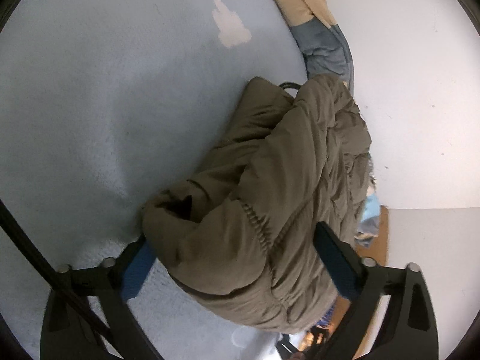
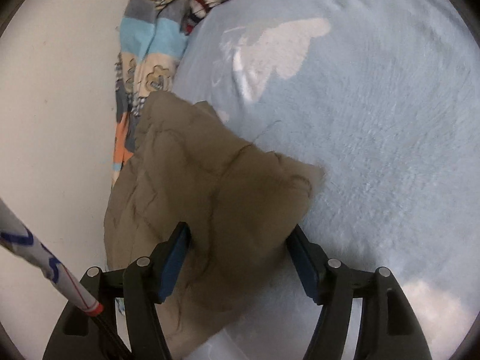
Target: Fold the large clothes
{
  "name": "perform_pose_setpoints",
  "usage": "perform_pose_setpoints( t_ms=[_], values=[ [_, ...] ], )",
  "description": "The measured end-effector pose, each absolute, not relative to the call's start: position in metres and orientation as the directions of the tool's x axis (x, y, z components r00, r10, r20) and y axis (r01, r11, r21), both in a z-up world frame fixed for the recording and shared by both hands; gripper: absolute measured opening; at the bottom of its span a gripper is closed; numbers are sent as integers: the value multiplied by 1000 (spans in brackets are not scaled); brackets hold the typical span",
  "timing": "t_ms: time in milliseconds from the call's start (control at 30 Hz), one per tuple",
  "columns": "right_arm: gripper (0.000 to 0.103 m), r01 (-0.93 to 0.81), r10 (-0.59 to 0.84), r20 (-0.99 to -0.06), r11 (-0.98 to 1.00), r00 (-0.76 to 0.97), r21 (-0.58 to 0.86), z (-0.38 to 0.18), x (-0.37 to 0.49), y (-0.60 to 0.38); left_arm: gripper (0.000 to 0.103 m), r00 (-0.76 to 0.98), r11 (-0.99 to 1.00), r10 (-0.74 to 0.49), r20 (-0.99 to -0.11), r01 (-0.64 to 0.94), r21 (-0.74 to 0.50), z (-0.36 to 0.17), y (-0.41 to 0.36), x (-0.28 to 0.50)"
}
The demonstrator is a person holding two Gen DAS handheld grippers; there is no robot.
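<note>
Fluffy pale-blue blanket (image 2: 375, 150) underneath; olive puffer jacket (image 1: 270, 186) bunched on it, sitting between both the left gripper (image 1: 237, 258) and right gripper (image 2: 240, 258), jaws spread wide.

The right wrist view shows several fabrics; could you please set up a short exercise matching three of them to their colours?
Things:
1. Padded jacket
2. Fluffy blanket
3. Patterned quilt

Colours:
A. Pale blue with a white patch
B. Stripes of grey, turquoise, cream and orange
C. Olive brown

Pairs: 1-C, 2-A, 3-B
</note>
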State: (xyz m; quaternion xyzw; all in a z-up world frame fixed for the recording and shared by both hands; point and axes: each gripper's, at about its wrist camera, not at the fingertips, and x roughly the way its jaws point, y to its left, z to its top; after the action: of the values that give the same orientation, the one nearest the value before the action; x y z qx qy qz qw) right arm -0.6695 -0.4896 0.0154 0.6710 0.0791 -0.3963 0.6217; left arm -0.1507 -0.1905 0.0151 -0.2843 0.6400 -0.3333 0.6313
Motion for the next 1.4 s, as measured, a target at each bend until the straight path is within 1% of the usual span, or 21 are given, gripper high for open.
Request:
perform_pose_setpoints(
  t_ms=[33,67,100,133,167,200,267,400,567,600,667,733,800,833,867,933,1033,1100,1200,1333,1400],
  values=[
    [72,605,-380,-639,-221,669,765,11,-666,-493,79,-30,640,-764,-644,88,-763,20,-191,-151],
    [70,608,-376,-640,-216,670,764,8,-662,-496,72,-14,669,-735,-677,143,-729,30,-195,-153],
    [58,622,-375,-648,-206,662,755,9,-661,-497,68,0,682,-720,-694,185,-708,38,-198,-154],
    [54,662,-371,-672,-176,640,728,15,-656,-499,64,18,696,-701,-713,232,-679,45,-199,-156],
    [46,692,-374,-687,-148,623,707,22,-653,-500,60,39,713,-676,-736,287,-640,53,-204,-159],
    [41,747,-387,-712,-82,586,660,36,-645,-499,59,68,729,-648,-758,344,-592,61,-209,-163],
    [37,820,-410,-745,15,526,572,53,-632,-497,58,136,754,-592,-794,440,-488,74,-219,-172],
    [33,916,-492,-773,210,401,341,84,-603,-484,58,264,770,-492,-829,576,-274,91,-232,-193],
    [32,930,-555,-768,340,320,142,99,-585,-472,56,437,746,-401,-805,666,-10,110,-245,-215],
    [31,927,-572,-762,361,305,101,102,-581,-470,55,456,738,-396,-797,675,19,112,-246,-219],
    [31,914,-610,-744,406,273,2,109,-570,-463,55,439,737,-400,-805,675,2,109,-243,-217],
    [31,903,-623,-738,428,259,-44,110,-565,-458,55,381,750,-416,-825,657,-74,103,-237,-206],
    [31,911,-591,-757,412,281,17,106,-572,-464,58,274,772,-471,-838,588,-242,96,-221,-187],
    [32,914,-575,-764,402,293,48,104,-577,-465,65,236,780,-492,-838,547,-304,93,-214,-179],
    [32,916,-558,-770,394,308,81,102,-581,-469,76,205,791,-504,-839,500,-353,89,-211,-171],
    [32,917,-538,-776,377,329,127,100,-586,-472,83,120,786,-566,-816,378,-489,80,-190,-156],
    [32,918,-510,-787,356,347,175,97,-592,-474,83,10,740,-656,-755,206,-640,60,-165,-146],
    [33,920,-499,-793,346,349,187,95,-592,-477,83,-37,707,-698,-716,124,-696,46,-155,-146],
    [33,921,-494,-798,341,344,186,93,-591,-478,83,-52,675,-733,-678,63,-735,33,-159,-143],
    [33,922,-495,-799,342,341,182,93,-590,-477,83,-41,639,-766,-642,61,-767,25,-173,-148],
    [33,921,-493,-800,345,343,182,92,-591,-478,78,-48,634,-766,-641,107,-766,25,-185,-152]
  ],
)
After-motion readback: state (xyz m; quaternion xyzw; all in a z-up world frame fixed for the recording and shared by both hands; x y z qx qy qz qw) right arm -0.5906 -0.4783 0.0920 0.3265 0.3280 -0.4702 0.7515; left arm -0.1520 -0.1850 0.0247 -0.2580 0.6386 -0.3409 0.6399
